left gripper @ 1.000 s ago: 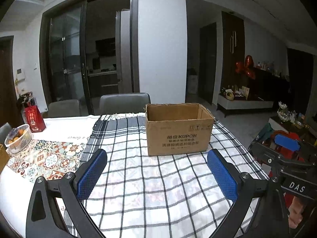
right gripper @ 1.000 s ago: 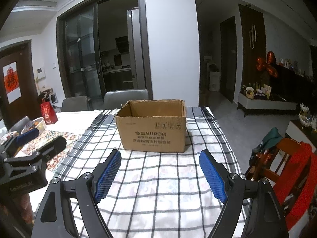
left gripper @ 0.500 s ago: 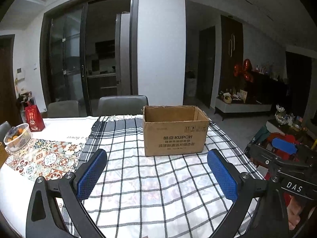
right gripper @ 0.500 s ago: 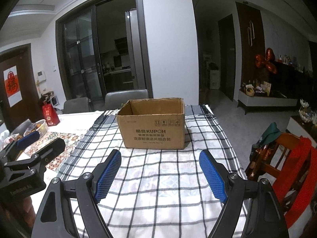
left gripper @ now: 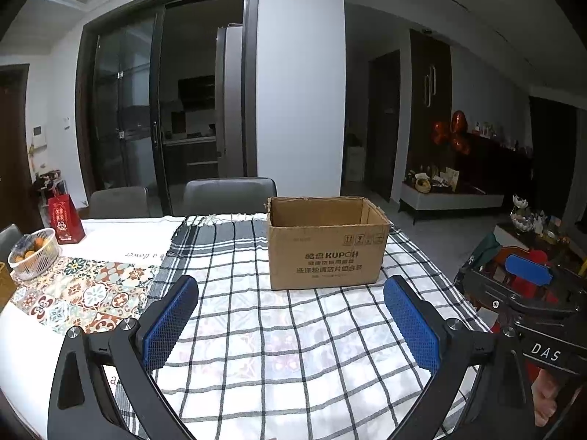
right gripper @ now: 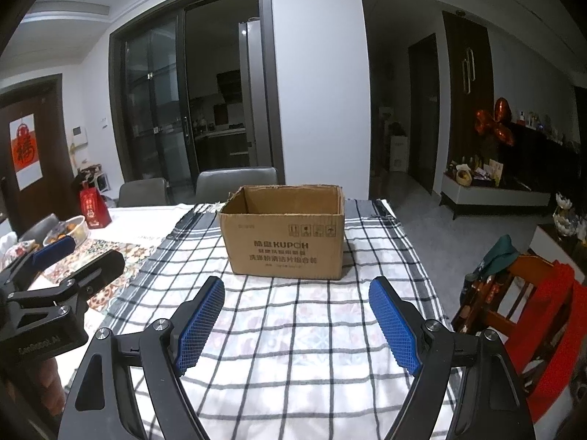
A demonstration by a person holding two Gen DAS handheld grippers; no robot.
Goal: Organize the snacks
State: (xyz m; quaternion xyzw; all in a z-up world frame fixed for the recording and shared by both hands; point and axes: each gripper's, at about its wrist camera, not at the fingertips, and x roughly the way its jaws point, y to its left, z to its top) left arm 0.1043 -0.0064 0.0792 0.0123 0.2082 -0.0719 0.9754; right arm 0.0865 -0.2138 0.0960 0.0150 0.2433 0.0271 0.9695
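Cardboard box (left gripper: 324, 253) sits upright, top open, on checked cloth (left gripper: 293, 348) toward far end of counter (left gripper: 121, 231); printed side faces both cams. Inside not visible from these angles. No snacks in sight on the cloth.

Left gripper (left gripper: 291, 321): fingers wide, blue pads (left gripper: 168, 324) holding nothing, above cloth on near side of box, well apart from it. Right gripper (right gripper: 298, 317): fingers wide too, nothing between them, also short of box. The 2 grippers sit side by side; each shows at edge of the other's view.

Left side of counter: patterned runner (left gripper: 80, 293), fruit basket (left gripper: 33, 256), red gift bag (left gripper: 65, 220). 2 grey chairs (left gripper: 229, 194) behind the far edge.
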